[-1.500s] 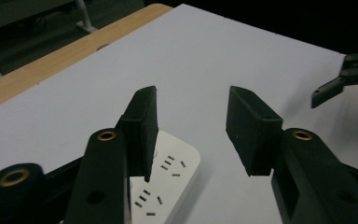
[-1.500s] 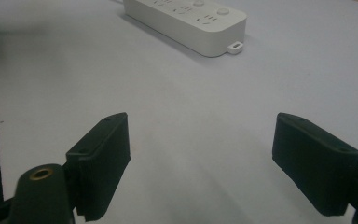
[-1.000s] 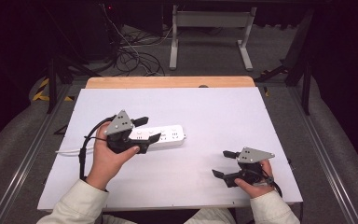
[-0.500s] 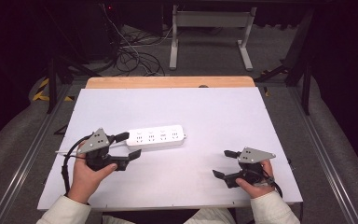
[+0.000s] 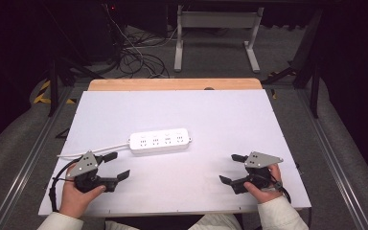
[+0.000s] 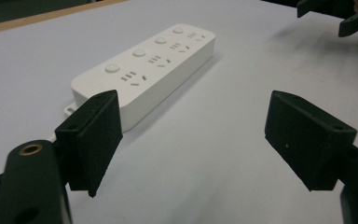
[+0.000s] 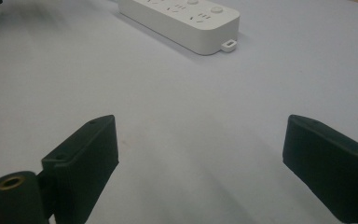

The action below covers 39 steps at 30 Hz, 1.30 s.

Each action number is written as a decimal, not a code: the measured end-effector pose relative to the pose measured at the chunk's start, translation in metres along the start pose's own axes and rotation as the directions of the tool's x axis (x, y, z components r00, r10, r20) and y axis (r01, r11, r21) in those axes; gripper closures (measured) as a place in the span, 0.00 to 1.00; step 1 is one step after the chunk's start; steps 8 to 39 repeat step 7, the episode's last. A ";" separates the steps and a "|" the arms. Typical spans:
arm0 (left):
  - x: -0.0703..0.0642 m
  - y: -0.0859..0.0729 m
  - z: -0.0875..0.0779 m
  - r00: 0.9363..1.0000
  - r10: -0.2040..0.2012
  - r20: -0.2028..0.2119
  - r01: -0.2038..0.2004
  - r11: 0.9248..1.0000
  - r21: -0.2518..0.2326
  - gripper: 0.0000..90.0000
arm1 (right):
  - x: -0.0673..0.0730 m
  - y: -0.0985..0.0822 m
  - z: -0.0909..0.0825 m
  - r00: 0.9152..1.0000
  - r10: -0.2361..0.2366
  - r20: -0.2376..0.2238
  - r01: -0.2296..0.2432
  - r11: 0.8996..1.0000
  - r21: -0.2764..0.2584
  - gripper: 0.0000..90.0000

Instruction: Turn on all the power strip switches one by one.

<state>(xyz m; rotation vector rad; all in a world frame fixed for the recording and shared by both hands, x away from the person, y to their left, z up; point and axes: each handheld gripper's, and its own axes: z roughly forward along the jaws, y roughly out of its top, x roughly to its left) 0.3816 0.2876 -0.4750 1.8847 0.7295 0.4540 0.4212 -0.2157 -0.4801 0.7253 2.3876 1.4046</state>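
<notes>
On the white table (image 5: 211, 115) a white power strip (image 5: 160, 140) lies flat near the middle, its cord (image 5: 93, 151) running off its left end. Near the strip's left end, the left hand-held gripper (image 5: 116, 166) has its jaws spread and empty. Well right of the strip, the right hand-held gripper (image 5: 230, 168) is likewise spread, holding nothing.

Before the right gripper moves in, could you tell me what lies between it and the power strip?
Nothing: in the right gripper view, bare white table runs from the open jaws to the power strip; the high view agrees.
</notes>
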 end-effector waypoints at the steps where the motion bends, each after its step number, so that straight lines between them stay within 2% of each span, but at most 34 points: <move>1: -0.001 -0.002 -0.001 1.000 -0.007 -0.006 0.007 1.000 0.012 0.21 | 0.000 0.000 0.000 1.000 0.000 0.000 0.000 1.000 0.001 0.12; 2: 0.000 -0.004 -0.001 1.000 -0.004 -0.015 0.005 1.000 0.020 0.21 | 0.000 0.000 0.000 1.000 0.001 0.001 -0.001 1.000 0.002 0.12; 5: 0.001 -0.007 0.000 0.996 -0.086 0.003 0.086 0.996 0.020 0.20 | -0.001 -0.001 0.001 1.000 0.001 0.001 -0.001 1.000 0.005 0.12; 7: 0.002 -0.007 0.000 0.995 -0.099 0.002 0.099 0.995 0.018 0.19 | -0.002 -0.001 0.001 1.000 0.002 0.002 -0.002 1.000 0.009 0.12; 39: 0.002 -0.007 0.000 0.995 -0.099 0.002 0.099 0.995 0.018 0.19 | -0.002 -0.001 0.001 1.000 0.002 0.002 -0.002 1.000 0.009 0.12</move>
